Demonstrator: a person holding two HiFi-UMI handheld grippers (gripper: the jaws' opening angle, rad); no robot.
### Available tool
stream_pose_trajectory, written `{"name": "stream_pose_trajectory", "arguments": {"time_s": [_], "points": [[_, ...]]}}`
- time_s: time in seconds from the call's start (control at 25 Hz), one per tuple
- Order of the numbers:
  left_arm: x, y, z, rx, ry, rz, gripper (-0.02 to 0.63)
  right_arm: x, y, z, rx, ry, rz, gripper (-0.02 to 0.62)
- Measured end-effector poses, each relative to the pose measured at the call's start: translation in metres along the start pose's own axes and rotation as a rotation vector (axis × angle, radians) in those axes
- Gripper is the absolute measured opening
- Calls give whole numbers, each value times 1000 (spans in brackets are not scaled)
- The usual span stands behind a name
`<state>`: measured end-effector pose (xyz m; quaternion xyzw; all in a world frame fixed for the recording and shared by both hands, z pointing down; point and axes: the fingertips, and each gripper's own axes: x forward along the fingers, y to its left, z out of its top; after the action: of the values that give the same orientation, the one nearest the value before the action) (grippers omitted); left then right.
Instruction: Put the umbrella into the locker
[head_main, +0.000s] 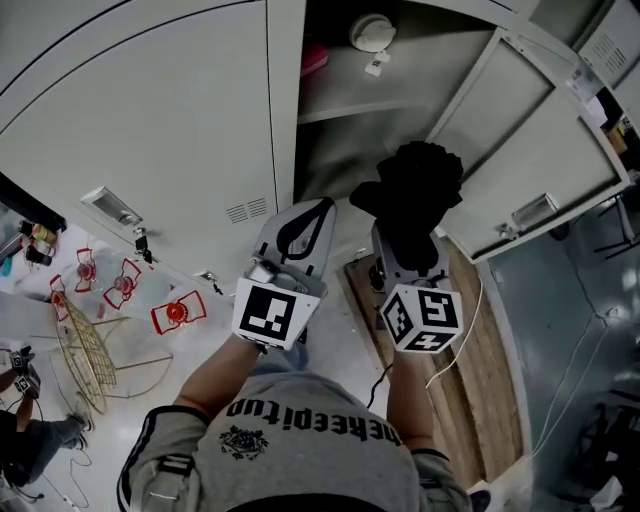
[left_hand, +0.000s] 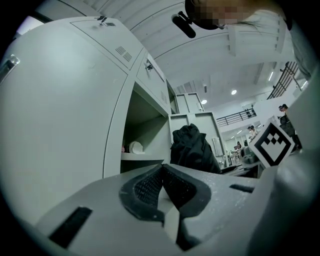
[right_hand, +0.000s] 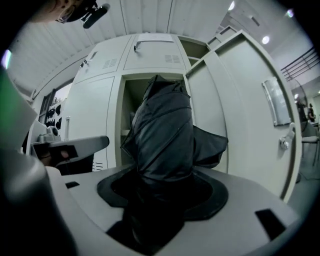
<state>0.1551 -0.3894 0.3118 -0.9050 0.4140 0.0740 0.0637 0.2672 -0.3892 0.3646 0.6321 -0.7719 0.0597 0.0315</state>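
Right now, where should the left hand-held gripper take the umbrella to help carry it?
Probably on the umbrella, at the free fabric above the right hand-held gripper, coming from its left: that part stands upright and clear, while the open door sits close on the right.

Left tongs (left_hand: 162, 169) closed and empty; right tongs (right_hand: 161, 192) clamp the umbrella (right_hand: 164, 127).

Dark printed lettering across the person's grey shirt (head_main: 330, 470), partly readable as "keepitup" within a longer word, small emblem (head_main: 243, 441) beside it too fine to read, nothing else legible
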Motion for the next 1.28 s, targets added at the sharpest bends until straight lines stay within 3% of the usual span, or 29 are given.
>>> {"name": "stream_pose_trajectory", "arguments": {"time_s": [0.72,1.28], "points": [[-6,14,-17,-26,23,14,5,69,2,-54,-8,314,73,265],[0,19,-26,-28,43,16,5,111,-5,-78,-57,470,85,268]]}}
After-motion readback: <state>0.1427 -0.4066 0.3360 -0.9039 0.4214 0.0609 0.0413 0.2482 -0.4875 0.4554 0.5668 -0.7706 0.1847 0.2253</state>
